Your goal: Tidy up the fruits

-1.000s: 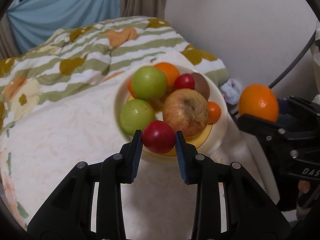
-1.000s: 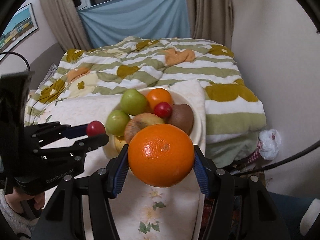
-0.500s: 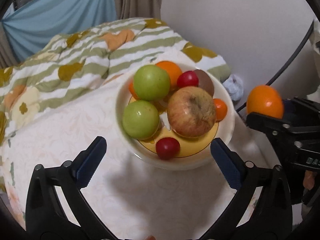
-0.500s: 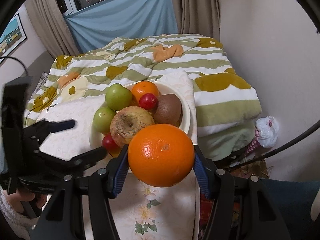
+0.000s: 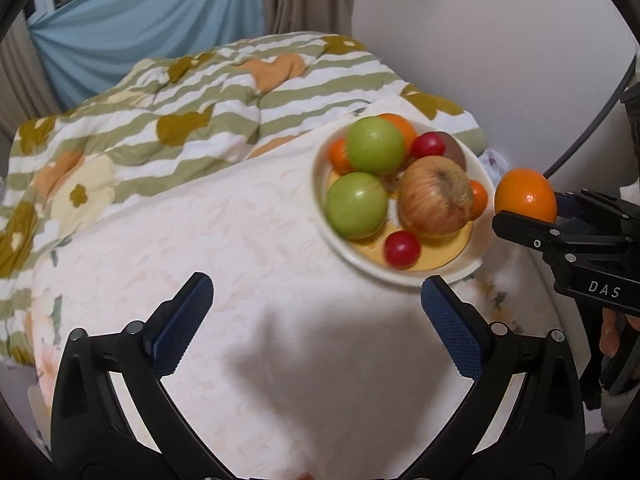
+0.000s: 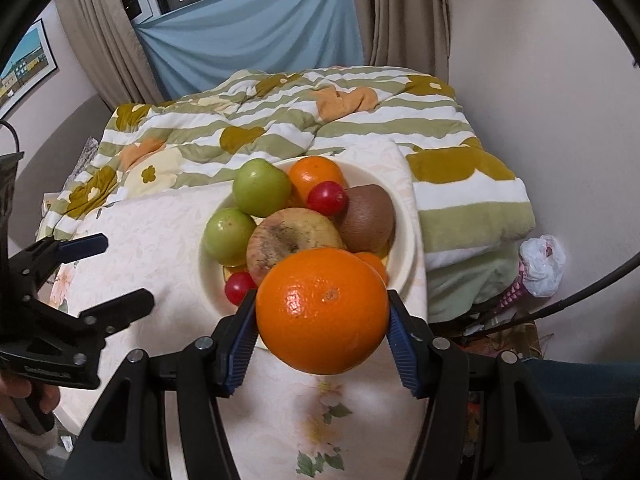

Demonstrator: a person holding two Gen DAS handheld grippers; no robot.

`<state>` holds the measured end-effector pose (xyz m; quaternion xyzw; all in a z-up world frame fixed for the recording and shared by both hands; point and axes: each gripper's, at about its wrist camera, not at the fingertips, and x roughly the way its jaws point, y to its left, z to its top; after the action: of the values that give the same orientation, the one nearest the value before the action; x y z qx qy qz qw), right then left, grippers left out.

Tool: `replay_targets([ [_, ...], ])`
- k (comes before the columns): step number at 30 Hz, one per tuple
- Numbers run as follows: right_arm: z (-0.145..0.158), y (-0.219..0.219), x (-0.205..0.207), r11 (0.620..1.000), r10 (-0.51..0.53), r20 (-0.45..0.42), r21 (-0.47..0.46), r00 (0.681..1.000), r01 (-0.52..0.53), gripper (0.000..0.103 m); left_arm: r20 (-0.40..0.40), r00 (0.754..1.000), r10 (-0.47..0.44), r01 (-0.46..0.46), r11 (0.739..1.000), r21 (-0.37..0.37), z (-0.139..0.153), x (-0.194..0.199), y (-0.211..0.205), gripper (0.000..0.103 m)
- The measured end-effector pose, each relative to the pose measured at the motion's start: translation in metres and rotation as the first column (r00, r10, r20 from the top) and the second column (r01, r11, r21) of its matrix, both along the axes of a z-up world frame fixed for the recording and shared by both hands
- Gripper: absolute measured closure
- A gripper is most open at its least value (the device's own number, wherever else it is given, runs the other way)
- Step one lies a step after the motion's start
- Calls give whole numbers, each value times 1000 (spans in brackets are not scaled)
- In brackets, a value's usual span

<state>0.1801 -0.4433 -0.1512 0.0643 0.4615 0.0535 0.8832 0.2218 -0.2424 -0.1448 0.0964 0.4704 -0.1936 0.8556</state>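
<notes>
The right tongs (image 6: 322,330) clamp an orange (image 6: 322,312) just before the fruit bowl (image 6: 406,240). The left tongs (image 5: 316,316) gape empty over the cloth-covered bed (image 5: 200,240), beside that bowl, where a red plum (image 5: 402,248) lies.

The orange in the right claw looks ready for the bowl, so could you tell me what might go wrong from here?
1. The bowl is already heaped, so the orange held in the right claw may roll off the pile, perhaps over the rim.
2. Lowering it could knock the small red fruit near the front rim.
3. The bowl sits near the cloth's edge on soft bedding, so a push might tip it.
</notes>
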Motion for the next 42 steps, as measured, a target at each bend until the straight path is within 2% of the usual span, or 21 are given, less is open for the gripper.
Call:
replay_targets([
  [10, -4, 49, 5, 997, 80, 42, -2, 996, -80, 47, -18, 997, 70, -70, 998, -7, -4, -9, 39, 0],
  [16, -16, 72, 6, 989, 102, 98, -115, 990, -90, 47, -24, 995, 93, -94, 996, -10, -10, -13, 60, 0],
  [19, -26, 83, 7, 977, 110, 91, -194, 990, -91, 47, -32, 994, 101, -102, 995, -13, -15, -15, 69, 0],
  [23, -29, 95, 0, 958, 101, 150, -282, 984, -56, 46, -45, 993, 106, -107, 994, -22, -22, -17, 82, 0],
  [24, -26, 96, -2, 955, 94, 175, -293, 980, -39, 42, -47, 993, 107, -108, 994, -24, -23, -18, 85, 0],
  [27, -18, 99, -6, 947, 67, 237, -320, 969, 12, 22, -49, 993, 105, -107, 994, -30, -24, -21, 92, 0],
  [36, -3, 99, -16, 959, -11, 244, -273, 970, 79, 22, 3, 997, 81, -81, 996, -37, -10, -33, 112, 0],
  [38, 1, 101, -21, 963, -18, 247, -256, 969, 83, 17, 20, 996, 88, -87, 995, -40, -2, -37, 117, 0],
  [39, 6, 101, -24, 966, -20, 250, -244, 968, 83, 6, 28, 995, 93, -92, 995, -42, 2, -38, 119, 0],
  [40, 11, 102, -27, 968, -20, 252, -236, 968, 82, 1, 39, 994, 102, -100, 994, -43, 8, -40, 121, 0],
  [42, 21, 104, -33, 972, -18, 256, -223, 967, 77, 1, 56, 992, 116, -113, 992, -52, 20, -44, 125, 0],
])
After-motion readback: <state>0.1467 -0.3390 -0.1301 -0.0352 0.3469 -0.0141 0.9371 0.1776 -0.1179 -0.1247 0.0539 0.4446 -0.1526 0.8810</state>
